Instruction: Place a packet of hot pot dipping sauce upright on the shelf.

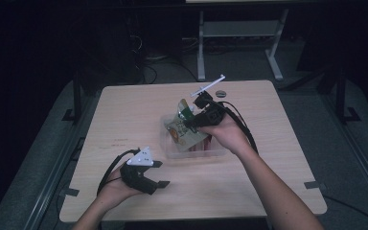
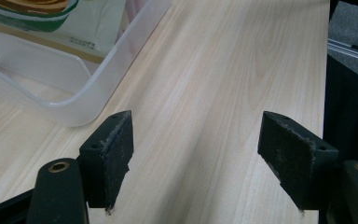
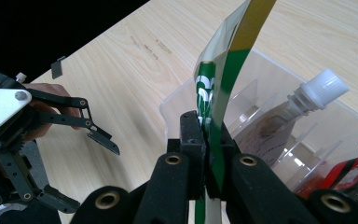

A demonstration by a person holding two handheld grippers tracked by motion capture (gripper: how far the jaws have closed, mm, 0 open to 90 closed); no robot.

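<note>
pouch (image 3: pixel 219 93) pinched in right gripper (image 3: pixel 208 154) over bin (image 1: pixel 172 149), apparently lifted; left gripper (image 2: pixel 196 154) wide open, empty.

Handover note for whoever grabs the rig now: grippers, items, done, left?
Right gripper: shut on the green snack packet, held over the clear plastic bin.
Left gripper: open, holding nothing, low over the table near the bin's left side.
In the bin: a spouted pouch and a red packet.
Done: packet gripped.
Left: probably seat it in a slot and release.
</note>
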